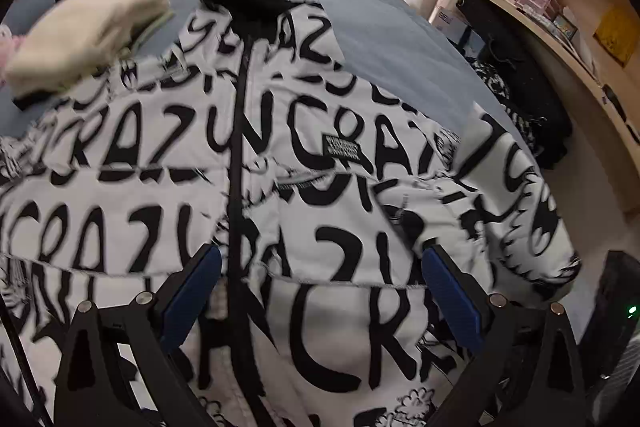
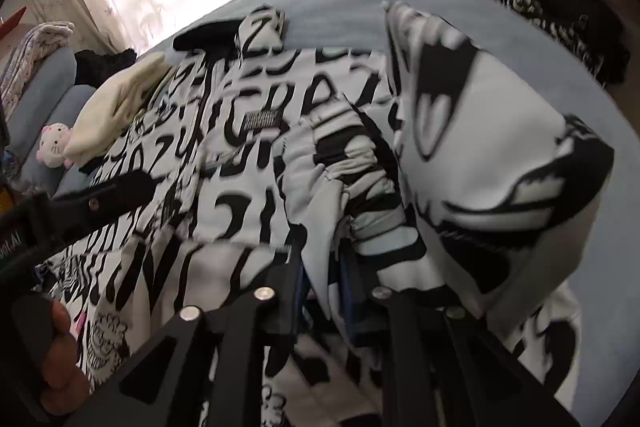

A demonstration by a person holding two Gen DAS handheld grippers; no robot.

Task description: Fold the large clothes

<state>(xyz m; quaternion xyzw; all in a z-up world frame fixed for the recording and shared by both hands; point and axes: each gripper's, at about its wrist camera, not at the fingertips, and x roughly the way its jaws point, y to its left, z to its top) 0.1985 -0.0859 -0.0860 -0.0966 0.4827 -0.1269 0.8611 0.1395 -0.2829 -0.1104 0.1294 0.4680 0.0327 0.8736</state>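
Observation:
A white puffer jacket (image 1: 312, 163) printed with black "CRAZY" lettering lies front up on a blue-grey bed (image 1: 384, 27), its black zipper running down the middle and its black-lined collar at the far end. My left gripper (image 1: 320, 287) is open and empty, hovering over the jacket's lower front. My right gripper (image 2: 324, 279) is shut on the jacket's right sleeve (image 2: 480, 131), which is lifted and bunched above the body of the jacket (image 2: 240, 131). The left gripper's arm (image 2: 100, 199) shows at the left of the right wrist view.
A folded cream garment (image 1: 88, 35) lies on the jacket's far left shoulder. A plush toy (image 2: 54, 145) and blue pillows sit at the left. A wooden shelf (image 1: 560, 39) with boxes stands right of the bed, dark clothes below it. Curtains hang behind.

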